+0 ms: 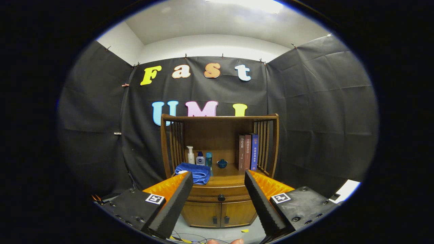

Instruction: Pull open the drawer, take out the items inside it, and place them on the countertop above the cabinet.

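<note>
A wooden cabinet [219, 203] stands ahead against the booth's wall. Its drawer [206, 197] is closed, with a small dark knob [221, 197] in the middle of its front. The countertop [227, 178] lies above the drawer. My gripper [218, 178] is open, its two fingers spread wide with nothing between them, some way short of the cabinet. The knob shows between the fingers, beyond their tips. What is inside the drawer is hidden.
A folded blue towel [194, 173] lies on the countertop's left, just past the left finger. Behind it stand three bottles [199, 157] and a small blue bowl [222, 163]; three books [248, 151] stand upright on the right. Two lower doors [218, 213] are closed.
</note>
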Tool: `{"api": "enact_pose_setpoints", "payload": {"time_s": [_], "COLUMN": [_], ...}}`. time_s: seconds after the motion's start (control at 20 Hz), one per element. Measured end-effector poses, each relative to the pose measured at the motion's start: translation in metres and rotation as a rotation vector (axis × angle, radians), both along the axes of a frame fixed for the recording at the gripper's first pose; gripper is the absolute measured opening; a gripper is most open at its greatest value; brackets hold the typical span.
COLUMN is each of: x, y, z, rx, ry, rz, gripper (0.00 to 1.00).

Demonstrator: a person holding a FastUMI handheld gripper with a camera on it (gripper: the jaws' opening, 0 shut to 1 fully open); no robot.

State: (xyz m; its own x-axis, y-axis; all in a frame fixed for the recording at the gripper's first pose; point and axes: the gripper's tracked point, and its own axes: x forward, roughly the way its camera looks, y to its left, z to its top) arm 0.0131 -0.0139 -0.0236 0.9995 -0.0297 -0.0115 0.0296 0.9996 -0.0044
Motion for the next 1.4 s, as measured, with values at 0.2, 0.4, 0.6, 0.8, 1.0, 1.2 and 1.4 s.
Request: {"api": "enact_pose_setpoints", "payload": {"time_s": [0.2,0.4,0.6,0.8,1.0,1.2,1.4], "x": [0.016,0.041,0.074,0.12,0.173,0.218,0.246], "y": [-0.005,-0.004,-0.01,-0.016,-0.02,-0.024,-0.019], "z": [-0.026,-0.068,-0.117,-0.178,-0.236,-0.29,-0.327], "rx": [0.011,-0.031,-0.047,-0.021,0.0,0.019,0.02], "ry": [-0.019,-0.031,-0.04,0.014,0.08,0.17,0.23], "rz": [-0.003,0.002,-0.001,0.001,-0.008,-0.023,-0.004], "gripper": [0.98,0.99,0.98,0.99,0.99,0.99,0.86]}}
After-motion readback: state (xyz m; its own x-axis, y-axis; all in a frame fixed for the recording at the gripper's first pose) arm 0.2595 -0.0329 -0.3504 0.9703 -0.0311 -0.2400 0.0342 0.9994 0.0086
